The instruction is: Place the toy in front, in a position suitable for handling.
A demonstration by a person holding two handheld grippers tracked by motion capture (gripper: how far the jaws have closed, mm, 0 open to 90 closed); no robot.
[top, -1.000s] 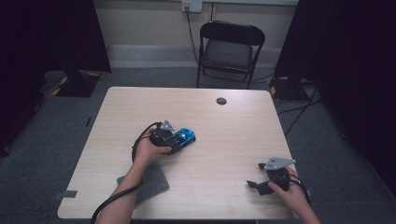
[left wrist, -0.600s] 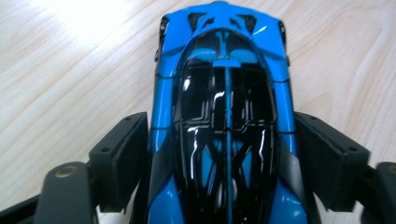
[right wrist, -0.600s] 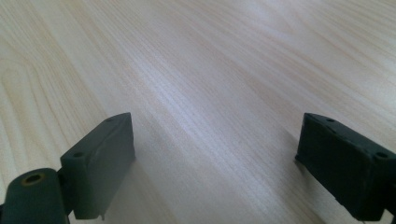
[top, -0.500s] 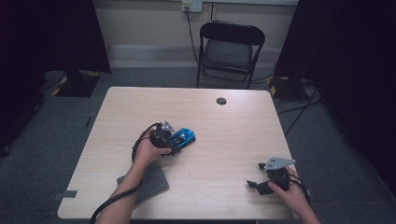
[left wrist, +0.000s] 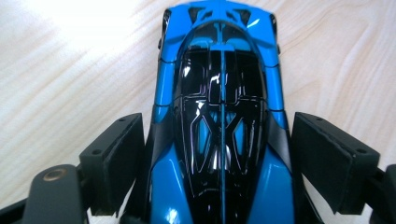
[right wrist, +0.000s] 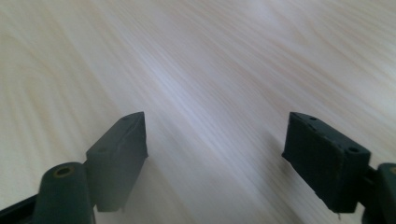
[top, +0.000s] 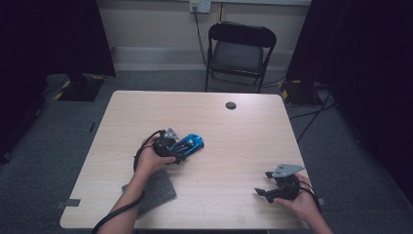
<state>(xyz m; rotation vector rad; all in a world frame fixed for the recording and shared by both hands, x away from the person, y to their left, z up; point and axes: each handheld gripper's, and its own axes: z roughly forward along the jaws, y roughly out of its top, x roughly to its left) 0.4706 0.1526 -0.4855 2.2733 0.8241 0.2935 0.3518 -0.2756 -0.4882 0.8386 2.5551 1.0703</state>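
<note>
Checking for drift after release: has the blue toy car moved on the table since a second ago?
No. The blue and black toy car sits at the same spot relative to the round black grommet in the wooden table.

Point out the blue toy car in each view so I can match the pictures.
High view: the blue toy car lies left of the table's middle, at the tip of the left gripper.
Left gripper view: the car runs up the middle between the two black pads, with a gap at each side.
Right gripper view: the car is not in it.
Shared landmark: the pale wood tabletop, also under the right gripper.
</note>
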